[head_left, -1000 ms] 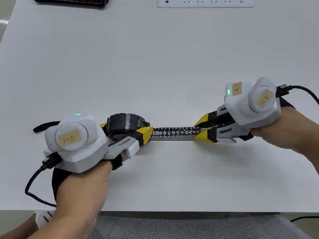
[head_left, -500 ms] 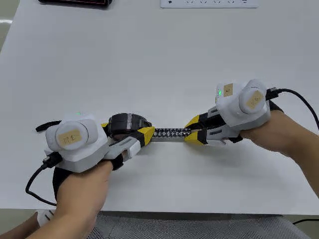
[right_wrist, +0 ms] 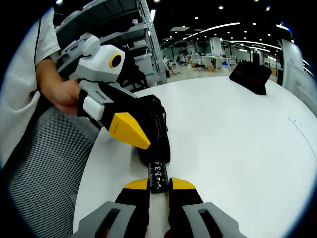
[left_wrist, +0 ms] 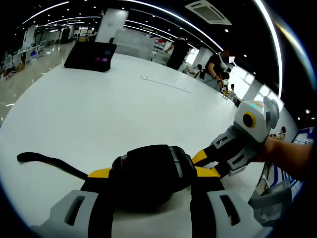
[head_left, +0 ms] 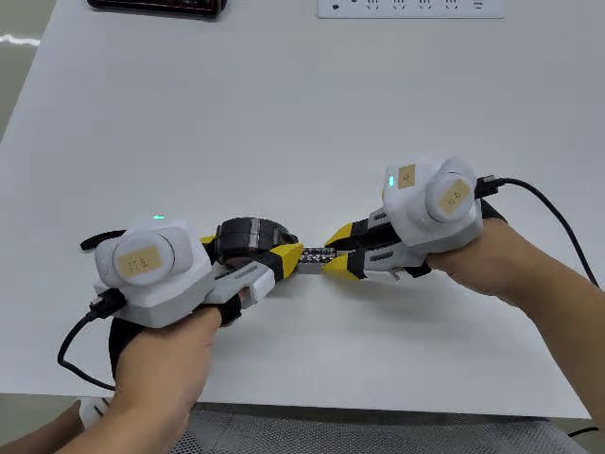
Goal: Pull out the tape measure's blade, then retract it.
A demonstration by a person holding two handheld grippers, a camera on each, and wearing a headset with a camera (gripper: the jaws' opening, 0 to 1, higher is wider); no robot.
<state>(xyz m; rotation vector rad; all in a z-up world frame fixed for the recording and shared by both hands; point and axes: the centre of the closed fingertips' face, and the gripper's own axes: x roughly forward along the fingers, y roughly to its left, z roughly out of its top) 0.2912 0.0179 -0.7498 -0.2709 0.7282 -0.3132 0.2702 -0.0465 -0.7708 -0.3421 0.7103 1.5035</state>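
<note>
Closing in from 3 o'clock, the right gripper (head_left: pixel 334 253) now sits far nearer the left gripper (head_left: pixel 253 248) than it did a second ago, and the stretch of blade (head_left: pixel 317 254) showing between them has shrunk to a short piece. The right gripper is clenched on the blade: its own view shows the printed digits 2, 3 and 4 pinched between the two yellow tips. From that pinch the blade runs toward 12 o'clock in that view, straight into the black tape measure (right_wrist: pixel 154 130).

The left gripper is grasping the tape measure by its case, one yellow-tipped jaw on each side, and the case rests on the white desk (head_left: pixel 284 123). In the head view the case lies at about 9 o'clock from the right gripper's tips, near the desk's front edge. A black strap (left_wrist: pixel 44 161) trails from the case toward 9 o'clock, lying flat on the desk.

A bare hand holds each gripper from behind. A black cable (head_left: pixel 544 213) leaves the right gripper toward 4 o'clock. Well apart from the work, at the far edge of the desk, a white power strip (head_left: pixel 411 8) lies at 12 o'clock and a dark flat device (head_left: pixel 156 5) at 11 o'clock.
</note>
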